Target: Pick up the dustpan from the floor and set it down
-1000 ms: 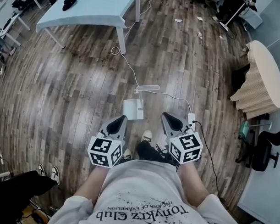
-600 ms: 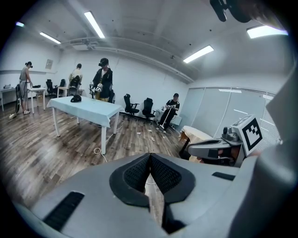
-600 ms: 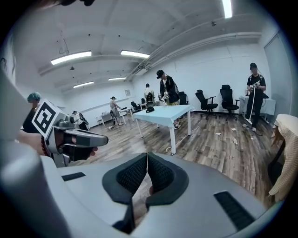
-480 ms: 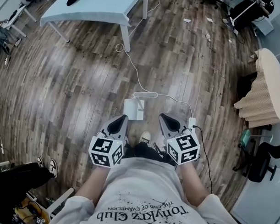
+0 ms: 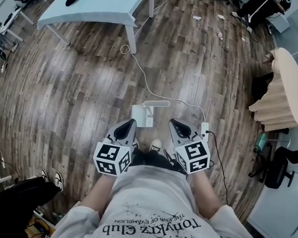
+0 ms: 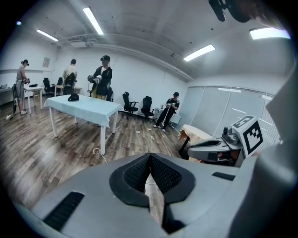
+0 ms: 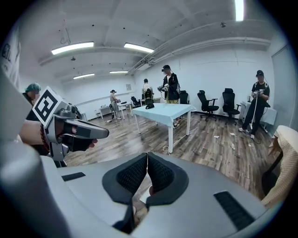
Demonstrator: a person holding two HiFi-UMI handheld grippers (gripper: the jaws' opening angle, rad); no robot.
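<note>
1. The wooden floor (image 5: 65, 104) lies wide and open ahead of me and off to my left, with bare boards all the way to the far furniture.
2. A pale-topped table (image 5: 96, 13) closes off the far edge ahead. On my right a round beige table (image 5: 284, 82) hems me in, with a black office chair (image 5: 277, 167) nearer to me on that side.
3. A white cable (image 5: 142, 77) runs from the pale table's leg across the open boards to a power strip (image 5: 204, 129) on the floor.
4. I hold both tools out in front of my waist, side by side and apart, pointing forward and tilted down at the floor, with the marker cubes towards my body.
5. My left gripper (image 5: 126, 127) has its jaws pressed together with nothing between them.
6. My right gripper (image 5: 178, 126), just beside the power strip, is closed the same way and also empty.
7. The white dustpan (image 5: 140, 116) sits on the floor just ahead of the two tips, in the gap between them and nearer the left one. Neither tool touches it.
</note>
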